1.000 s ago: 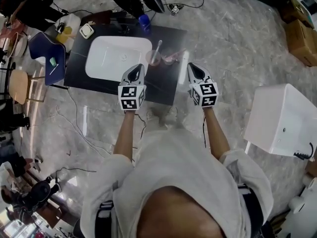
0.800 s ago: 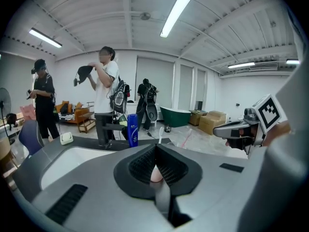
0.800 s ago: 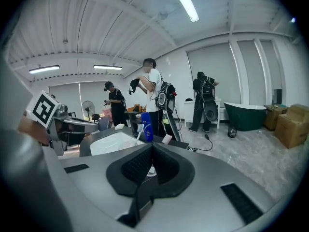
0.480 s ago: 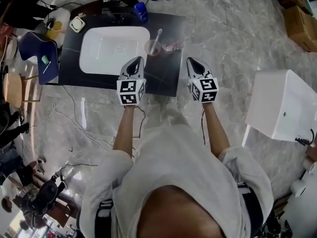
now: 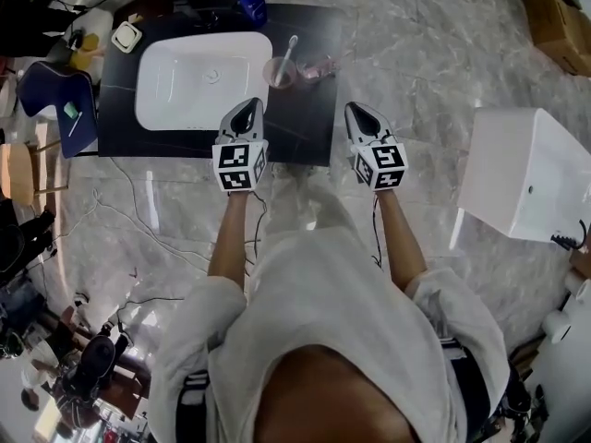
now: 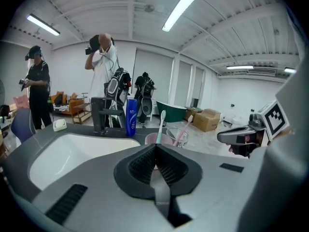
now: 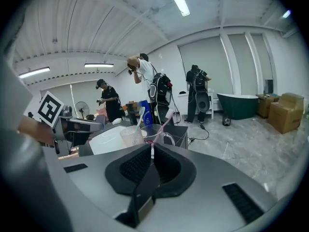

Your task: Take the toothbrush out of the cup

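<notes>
A pink cup [image 5: 278, 72] stands on the black counter [image 5: 309, 123] right of the white basin [image 5: 175, 95]. A white and green toothbrush [image 5: 288, 52] stands upright in it. Beside it a clear cup [image 5: 319, 65] holds a pink toothbrush [image 6: 185, 127]. My left gripper [image 5: 251, 102] is shut and empty, hovering over the counter's front, short of the pink cup [image 6: 159, 139]. My right gripper [image 5: 355, 107] is shut and empty too, off the counter's right front corner. In the right gripper view both cups [image 7: 130, 135] lie just past the closed jaws.
A blue bottle [image 6: 131, 117], a black faucet [image 6: 101, 120] and a soap dish [image 6: 60, 124] line the back of the counter. A white box-like unit [image 5: 526, 183] stands at the right. Chairs, cables and several people surround the counter.
Both grippers have sunk a little and stay shut. In the head view the counter and cups have slid up and left in the picture.
</notes>
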A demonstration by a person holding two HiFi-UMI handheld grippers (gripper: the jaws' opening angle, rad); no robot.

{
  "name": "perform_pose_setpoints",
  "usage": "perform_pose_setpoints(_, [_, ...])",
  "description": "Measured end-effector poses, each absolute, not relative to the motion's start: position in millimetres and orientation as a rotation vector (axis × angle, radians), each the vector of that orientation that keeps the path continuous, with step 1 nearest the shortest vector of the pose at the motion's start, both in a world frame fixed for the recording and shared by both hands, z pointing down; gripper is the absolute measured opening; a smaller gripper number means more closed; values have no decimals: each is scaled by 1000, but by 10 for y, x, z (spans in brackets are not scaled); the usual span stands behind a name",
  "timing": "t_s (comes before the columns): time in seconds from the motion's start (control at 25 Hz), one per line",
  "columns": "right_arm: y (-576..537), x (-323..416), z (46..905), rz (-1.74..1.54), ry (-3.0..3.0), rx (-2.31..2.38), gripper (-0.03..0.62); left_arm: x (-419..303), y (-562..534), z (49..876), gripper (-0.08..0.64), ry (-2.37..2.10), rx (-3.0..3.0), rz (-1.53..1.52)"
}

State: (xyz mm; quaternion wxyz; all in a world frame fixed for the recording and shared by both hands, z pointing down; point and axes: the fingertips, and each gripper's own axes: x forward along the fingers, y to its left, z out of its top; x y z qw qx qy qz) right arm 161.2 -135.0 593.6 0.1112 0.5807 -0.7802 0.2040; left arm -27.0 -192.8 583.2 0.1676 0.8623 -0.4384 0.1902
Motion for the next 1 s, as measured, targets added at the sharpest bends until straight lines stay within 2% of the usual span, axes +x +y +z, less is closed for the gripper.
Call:
perform_pose_setpoints(0.12, [-1323, 1613, 5977, 620, -2295, 1723, 137, -272, -1939, 5871, 26, -1241, 2452, 541])
perform_pose_setpoints(0.32, [-1338, 1692, 6067, 663, -2276, 1769, 232, -261, -1970, 5913, 26, -1231, 2451, 548])
perform_pose_setpoints(1.0, [-2102, 1626, 6056, 686, -2343, 1749, 185, -291, -1982, 5867, 26, -1251, 2447, 554])
